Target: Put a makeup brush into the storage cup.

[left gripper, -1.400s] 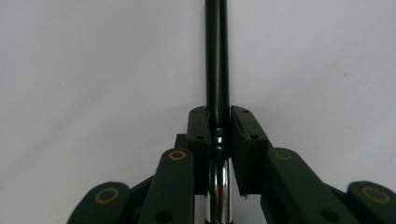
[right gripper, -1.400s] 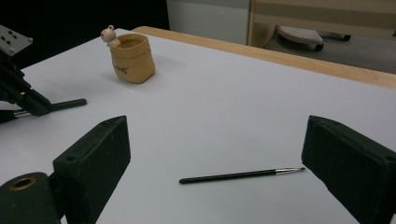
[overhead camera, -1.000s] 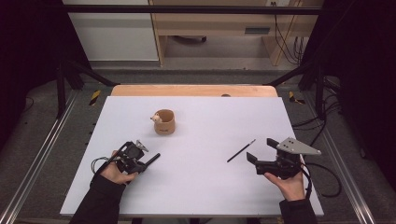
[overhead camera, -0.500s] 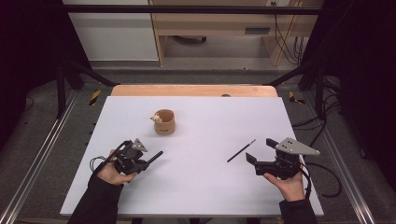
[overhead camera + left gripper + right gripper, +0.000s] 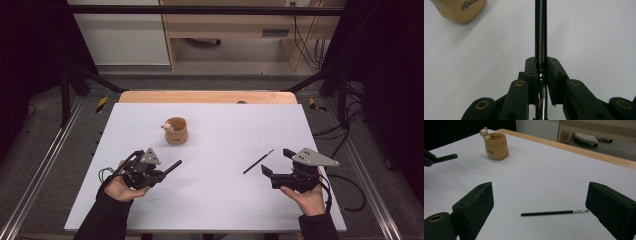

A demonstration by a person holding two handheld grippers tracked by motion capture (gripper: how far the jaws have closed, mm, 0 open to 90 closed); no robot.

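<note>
Left hand-held gripper (image 5: 161, 172) clamped on a black pen (image 5: 540, 30), barrel pointing ahead to clear the surface (image 5: 220, 200) toward the tan cup (image 5: 175, 131); right hand-held gripper (image 5: 539, 202) gapes wide, empty, bracketing the thin brush (image 5: 554, 212) lying flat, presumably for pickup.

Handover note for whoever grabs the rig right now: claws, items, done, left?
Left claw: shut on a black rod-like pen, lifted off the white table, pointing toward the tan fabric-look holder pot with a small bear figure.
Right claw: open, empty, low over the table just behind the thin black paintbrush with metal ferrule, which lies flat.
Done: pen picked up.
Left, likely: pen into the pot, then grasp the brush and do the same.
</note>
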